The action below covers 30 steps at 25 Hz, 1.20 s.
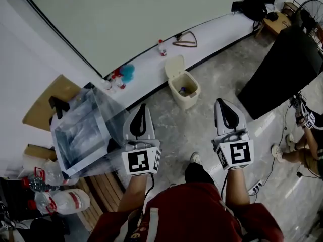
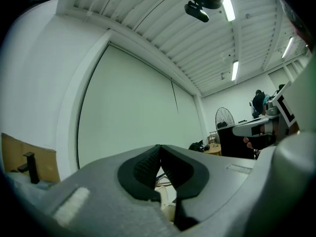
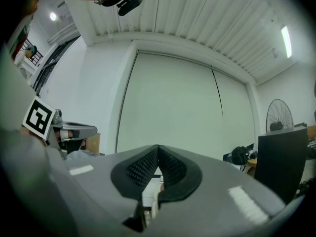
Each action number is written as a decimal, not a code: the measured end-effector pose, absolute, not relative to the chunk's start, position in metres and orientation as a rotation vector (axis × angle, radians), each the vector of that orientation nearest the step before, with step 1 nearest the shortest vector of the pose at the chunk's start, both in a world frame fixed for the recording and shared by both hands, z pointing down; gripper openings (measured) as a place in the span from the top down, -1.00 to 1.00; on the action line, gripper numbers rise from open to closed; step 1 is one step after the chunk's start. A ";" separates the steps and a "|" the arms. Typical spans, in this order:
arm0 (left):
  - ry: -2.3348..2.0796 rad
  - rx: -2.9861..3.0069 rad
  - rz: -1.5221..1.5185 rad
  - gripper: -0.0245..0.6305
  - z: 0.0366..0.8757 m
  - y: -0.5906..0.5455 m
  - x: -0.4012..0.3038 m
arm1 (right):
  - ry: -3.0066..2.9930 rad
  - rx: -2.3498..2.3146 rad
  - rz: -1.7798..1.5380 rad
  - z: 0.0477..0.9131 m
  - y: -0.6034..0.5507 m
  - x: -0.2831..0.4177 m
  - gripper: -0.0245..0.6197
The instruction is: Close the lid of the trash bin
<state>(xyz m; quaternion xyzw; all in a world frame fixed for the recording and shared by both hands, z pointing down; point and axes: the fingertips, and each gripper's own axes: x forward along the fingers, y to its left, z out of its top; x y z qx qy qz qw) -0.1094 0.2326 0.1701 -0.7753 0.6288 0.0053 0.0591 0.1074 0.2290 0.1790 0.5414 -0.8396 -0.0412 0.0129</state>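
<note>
Facing the far cream plastic trash bin point(image 1: 187, 92), left gripper point(image 1: 142, 110) and right gripper point(image 1: 223, 105) are holding empty jaws together; approach step, probably next tipping its raised lid point(image 1: 174, 66) down.

Head view: steeply down from above, close over left gripper point(image 1: 141, 110) and right gripper point(image 1: 224, 107), bin point(image 1: 187, 99) farther ahead. Gripper views: level along own jaws, close behind them, facing the wall point(image 2: 133, 107). Shared by both: wall, fan point(image 2: 224, 116); each with the other gripper at its edge.
</note>
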 end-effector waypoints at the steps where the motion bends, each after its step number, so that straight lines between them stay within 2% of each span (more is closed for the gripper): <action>1: 1.904 -2.348 0.014 0.92 0.170 0.223 -0.103 | -2.610 1.687 -0.116 0.180 0.219 0.114 0.92; 13: 1.916 -2.327 -0.017 0.92 0.172 0.120 -0.044 | -2.604 1.649 -0.016 0.187 0.114 0.172 0.92; 21: 1.921 -2.346 -0.060 0.92 0.183 0.081 -0.037 | -2.666 1.629 -0.040 0.197 0.076 0.170 0.92; 30: 1.904 -2.401 -0.047 0.92 0.211 0.015 -0.061 | -2.614 1.641 -0.063 0.213 0.017 0.145 0.92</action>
